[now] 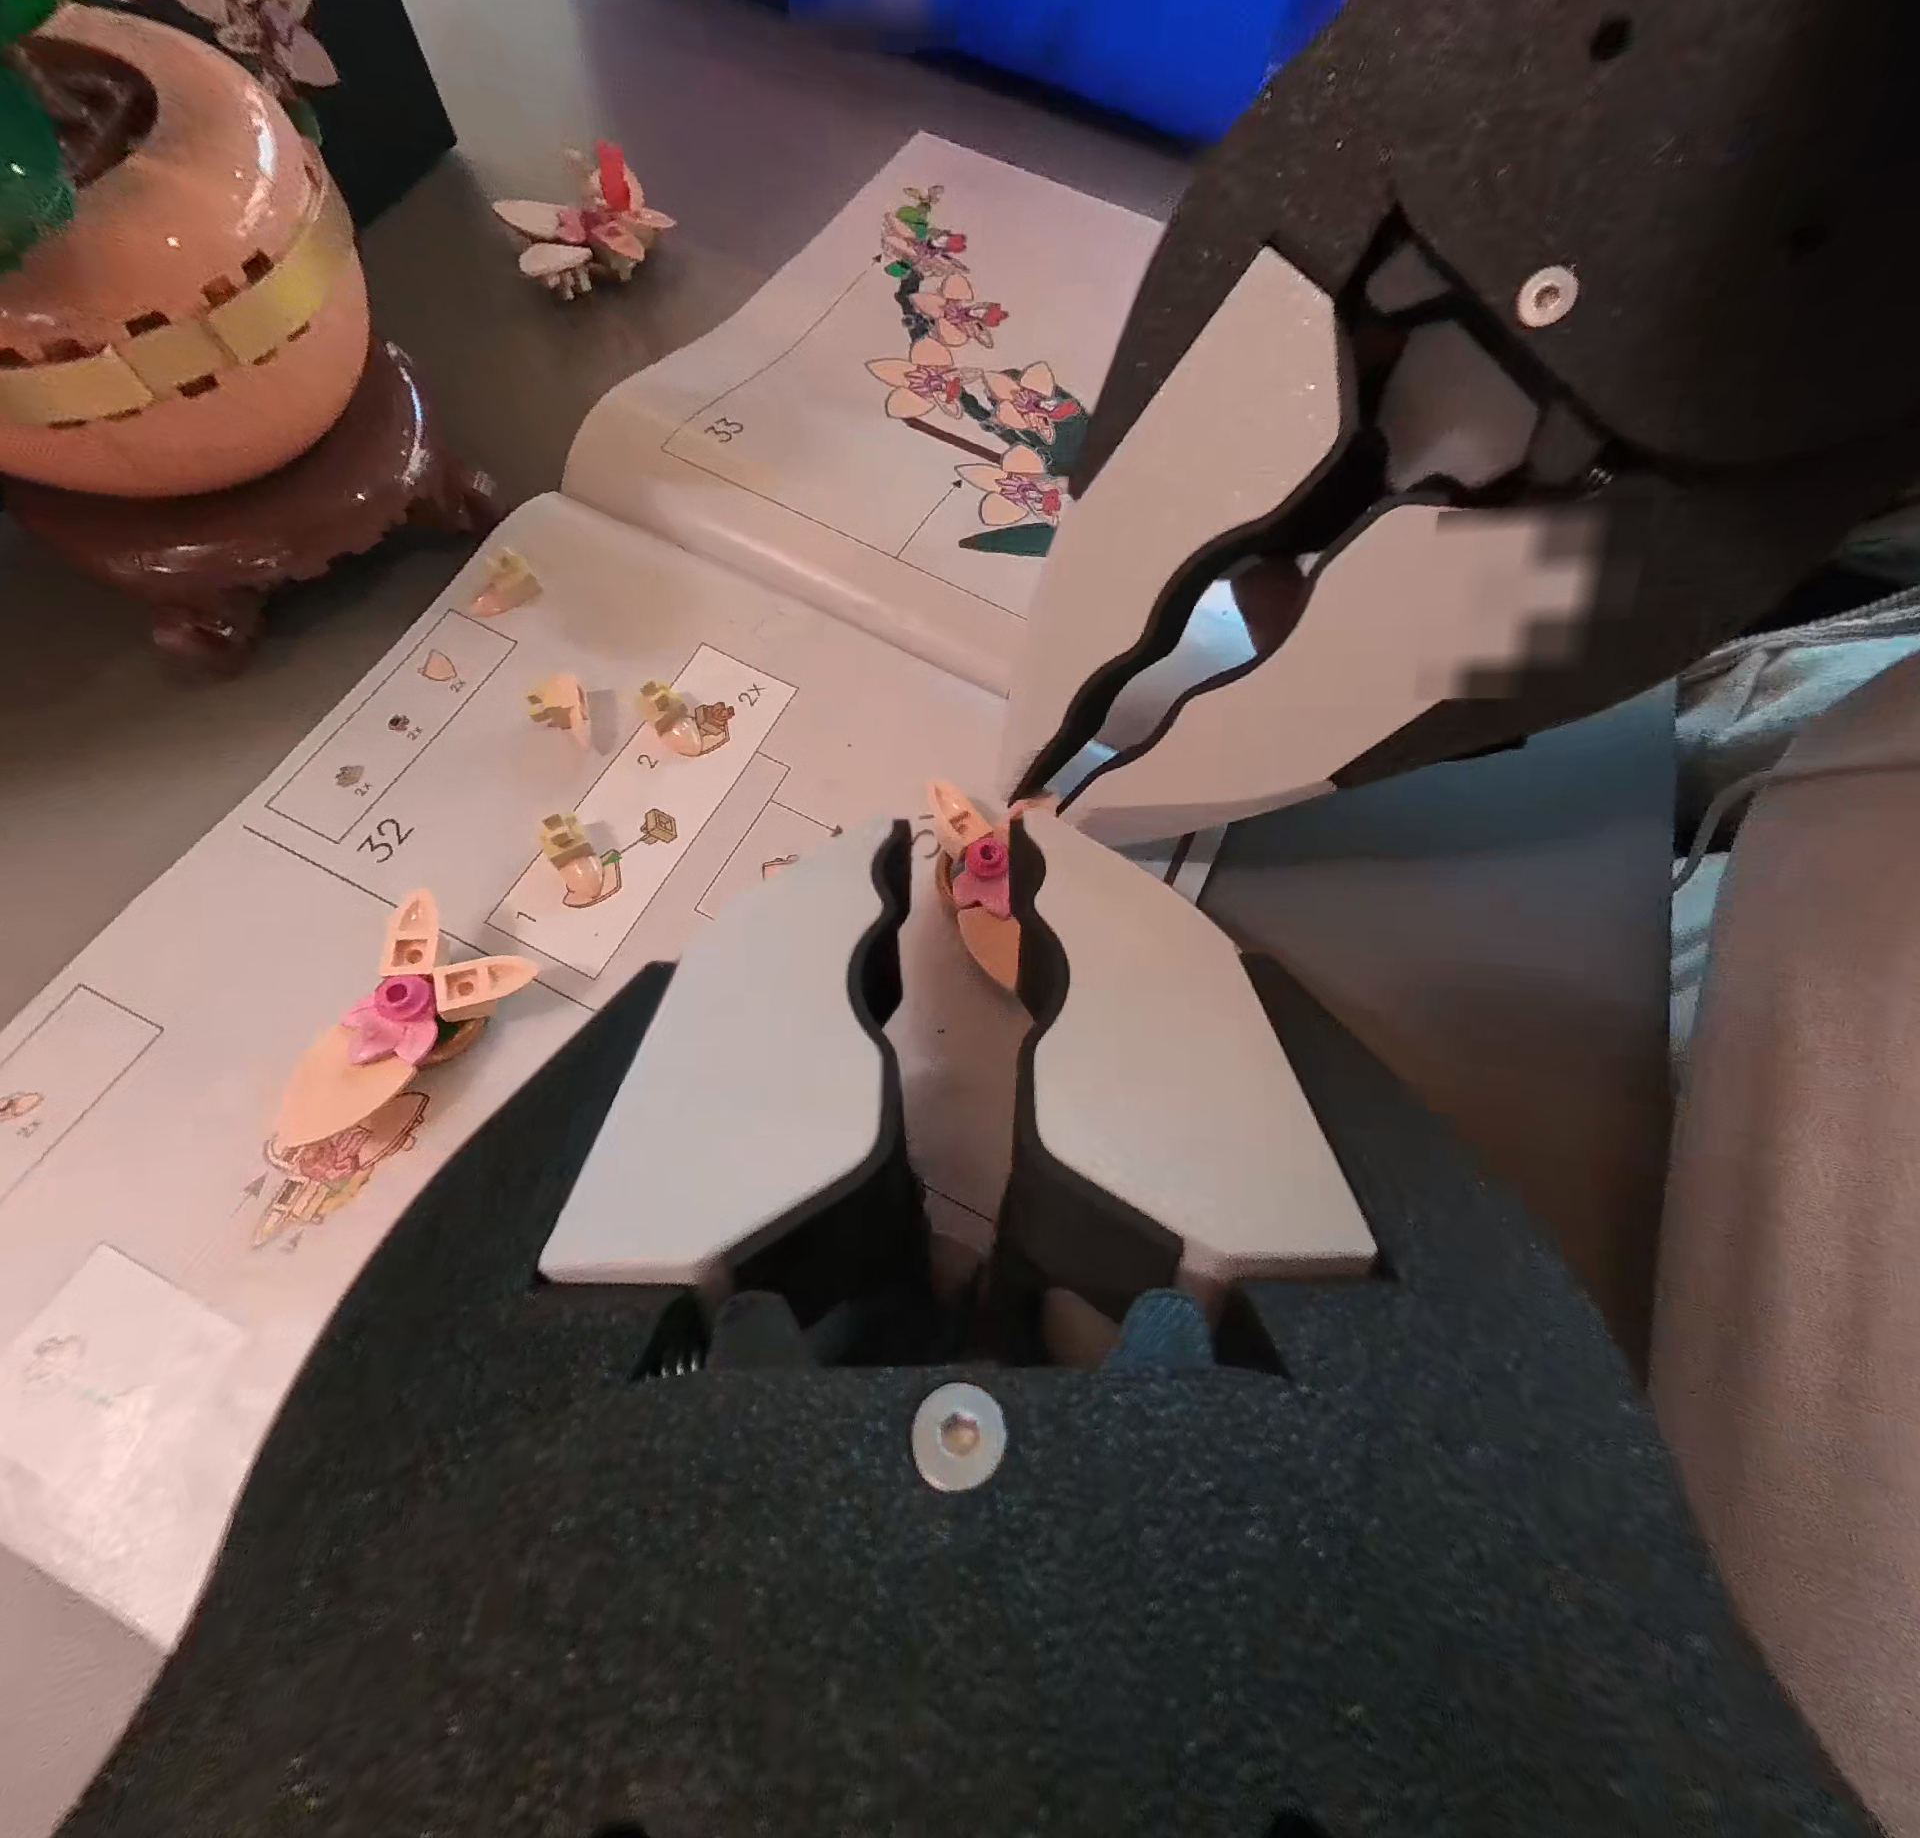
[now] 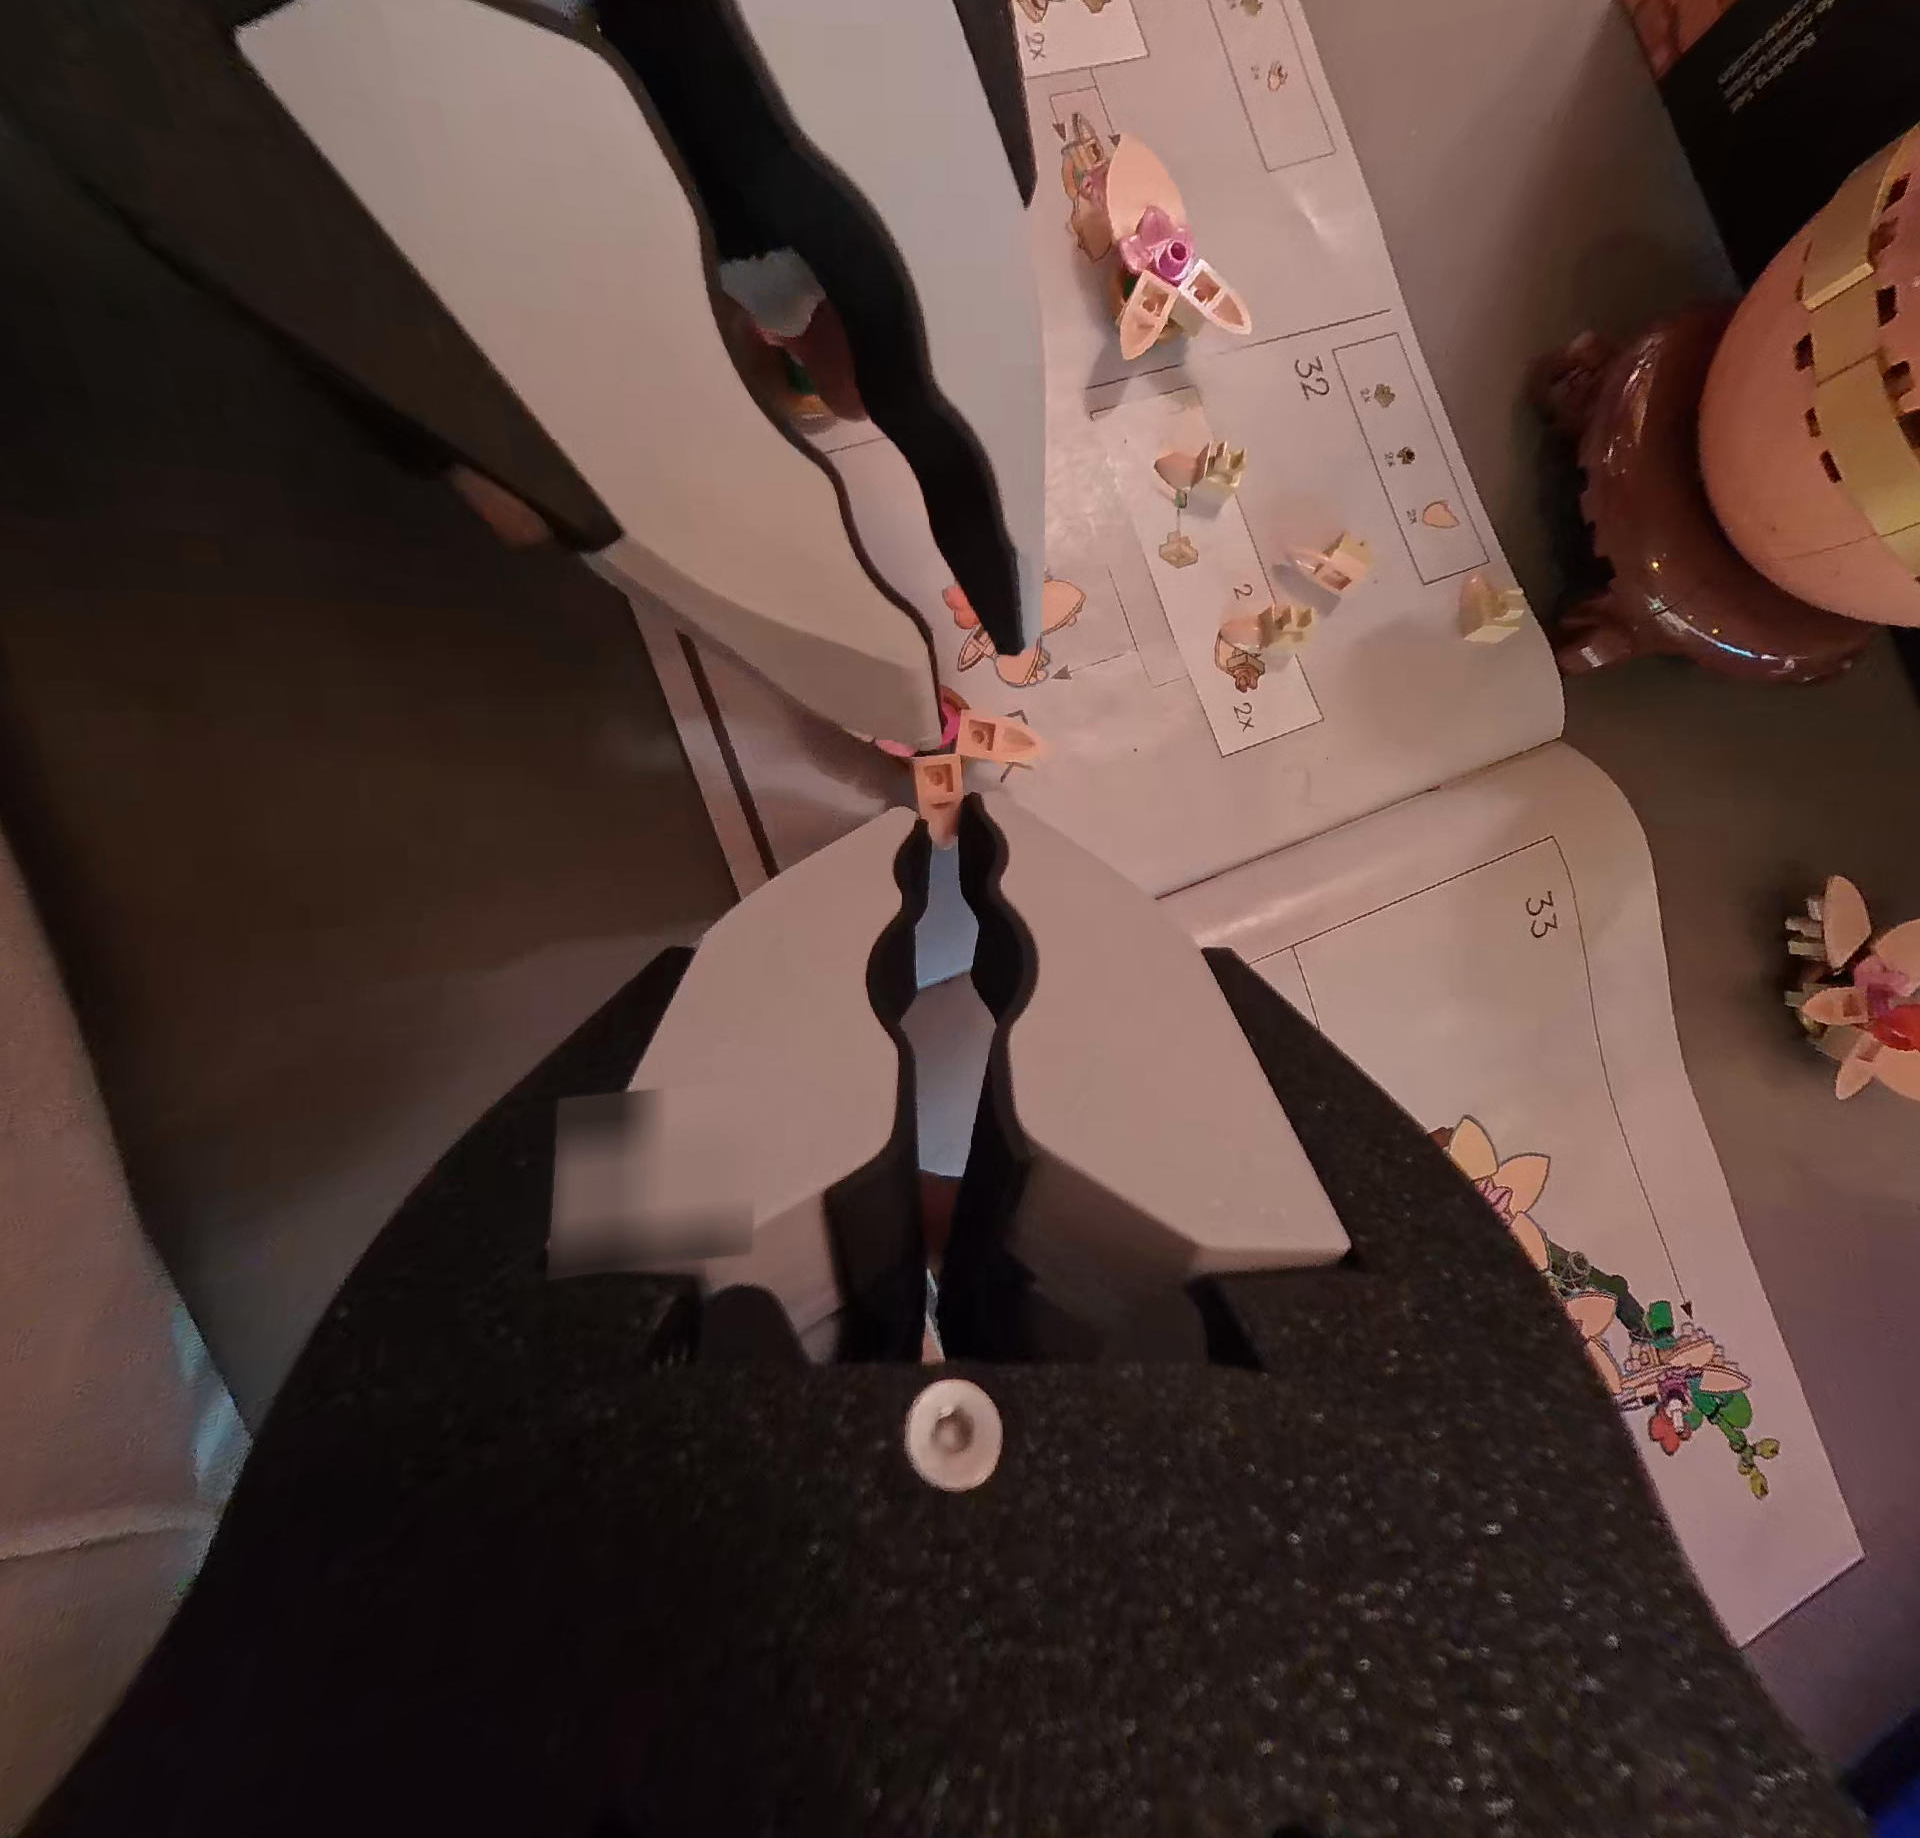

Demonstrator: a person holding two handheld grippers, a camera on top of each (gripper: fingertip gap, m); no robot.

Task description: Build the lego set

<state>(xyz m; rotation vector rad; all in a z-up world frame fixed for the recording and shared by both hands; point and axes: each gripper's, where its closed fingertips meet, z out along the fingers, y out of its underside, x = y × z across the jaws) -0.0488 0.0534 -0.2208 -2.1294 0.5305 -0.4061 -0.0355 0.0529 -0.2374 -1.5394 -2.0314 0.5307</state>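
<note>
My left gripper [image 1: 958,843] is shut on a partly built flower [image 1: 982,889] with a tan petal, a pink piece and a magenta stud, held above the open instruction booklet [image 1: 727,500]. My right gripper [image 2: 945,820] is shut on a small tan petal piece [image 2: 938,786] and holds it against that flower. In the left wrist view the right gripper [image 1: 1044,801] comes in from the upper right, tips touching the flower's edge. In the right wrist view the left gripper [image 2: 971,682] comes in from the upper left, with the flower's attached petal [image 2: 1000,741] showing.
A similar, fuller flower [image 1: 416,1009] and several small petal pieces [image 1: 561,708] lie on the booklet. A pink pot on a brown stand [image 1: 156,334] stands at the far left, with another flower [image 1: 582,219] beside it. A blue bin [image 1: 1039,1] is behind. Left and right tips are no more than a few centimetres apart.
</note>
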